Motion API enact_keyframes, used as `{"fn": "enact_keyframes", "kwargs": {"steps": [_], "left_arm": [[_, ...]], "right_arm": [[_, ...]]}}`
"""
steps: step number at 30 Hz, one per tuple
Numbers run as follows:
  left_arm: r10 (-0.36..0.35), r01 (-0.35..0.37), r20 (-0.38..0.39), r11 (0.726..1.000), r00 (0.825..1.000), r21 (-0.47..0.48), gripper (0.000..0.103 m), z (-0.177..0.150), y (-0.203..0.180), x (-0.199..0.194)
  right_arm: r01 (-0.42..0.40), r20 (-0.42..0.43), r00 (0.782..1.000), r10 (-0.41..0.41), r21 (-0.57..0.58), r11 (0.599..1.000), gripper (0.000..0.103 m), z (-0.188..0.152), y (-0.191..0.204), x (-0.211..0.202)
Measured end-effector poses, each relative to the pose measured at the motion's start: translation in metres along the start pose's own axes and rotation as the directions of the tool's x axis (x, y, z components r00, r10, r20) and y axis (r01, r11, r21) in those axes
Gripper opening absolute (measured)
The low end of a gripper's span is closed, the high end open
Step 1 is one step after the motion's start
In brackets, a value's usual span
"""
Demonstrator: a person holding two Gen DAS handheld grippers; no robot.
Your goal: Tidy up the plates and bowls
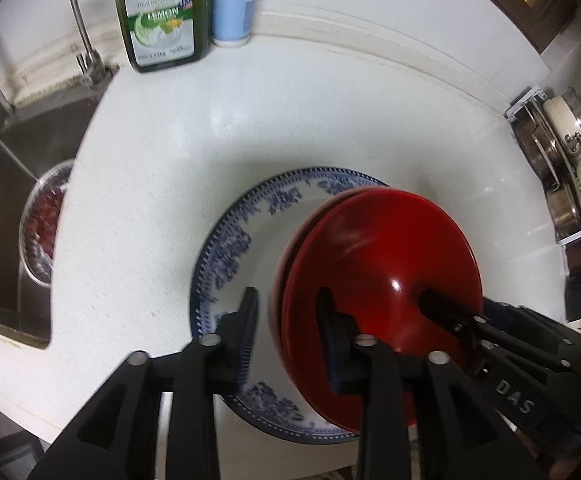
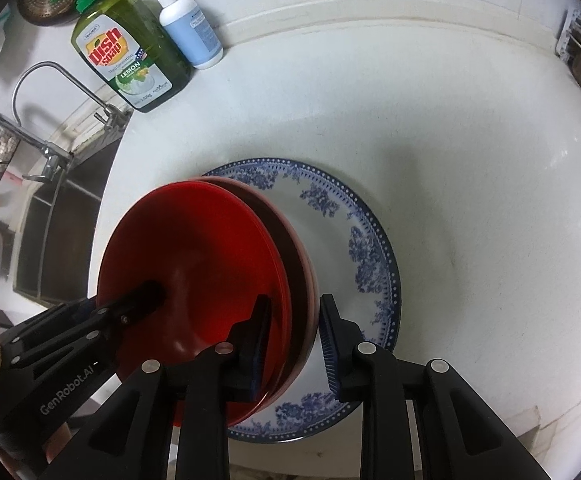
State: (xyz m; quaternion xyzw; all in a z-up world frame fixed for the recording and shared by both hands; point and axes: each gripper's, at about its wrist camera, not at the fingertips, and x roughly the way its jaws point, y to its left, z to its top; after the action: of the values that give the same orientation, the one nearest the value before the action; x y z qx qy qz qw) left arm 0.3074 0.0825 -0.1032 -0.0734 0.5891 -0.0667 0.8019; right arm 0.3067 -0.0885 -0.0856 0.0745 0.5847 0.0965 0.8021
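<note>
Red plates, two stacked, on blue-patterned plate, white tabletop. Right claw open astride their rim; left claw likewise. Sink edge left. Bottle: "Dish soap, LEMON".

Both wrist views close above plates — opposite sides.

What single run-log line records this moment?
stage: stacking | red bowls on blue-patterned plate | left hand-held gripper: straddles rims | right hand-held gripper: straddles rims
</note>
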Motion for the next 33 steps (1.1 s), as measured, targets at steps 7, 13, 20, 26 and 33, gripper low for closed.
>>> {"fn": "enact_keyframes", "kwargs": {"steps": [7, 13, 20, 26, 33], "left_arm": [[0.032, -0.038, 0.160, 0.999, 0.987, 0.031, 0.059, -0.005, -0.002, -0.036], [0.084, -0.103, 0.359, 0.994, 0.930, 0.035, 0.081, -0.027, -0.013, -0.075], [0.120, -0.155, 0.519, 0.988, 0.847, 0.023, 0.098, -0.074, -0.025, -0.112], [0.135, -0.187, 0.582, 0.982, 0.802, 0.030, 0.102, -0.123, -0.046, -0.134], [0.161, -0.217, 0.632, 0.976, 0.758, 0.012, 0.103, -0.180, -0.066, -0.163]], "right_arm": [[0.005, 0.103, 0.995, -0.007, 0.025, 1.000, 0.048, -0.004, -0.005, -0.023], [0.075, 0.270, 0.960, -0.080, 0.031, 0.997, 0.065, -0.021, -0.005, -0.067], [0.147, 0.460, 0.880, -0.116, -0.032, 0.989, 0.079, -0.054, -0.004, -0.111], [0.144, 0.528, 0.845, -0.082, -0.078, 0.987, 0.079, -0.097, -0.014, -0.139], [0.145, 0.588, 0.805, -0.077, -0.068, 0.987, 0.086, -0.152, -0.026, -0.168]]}}
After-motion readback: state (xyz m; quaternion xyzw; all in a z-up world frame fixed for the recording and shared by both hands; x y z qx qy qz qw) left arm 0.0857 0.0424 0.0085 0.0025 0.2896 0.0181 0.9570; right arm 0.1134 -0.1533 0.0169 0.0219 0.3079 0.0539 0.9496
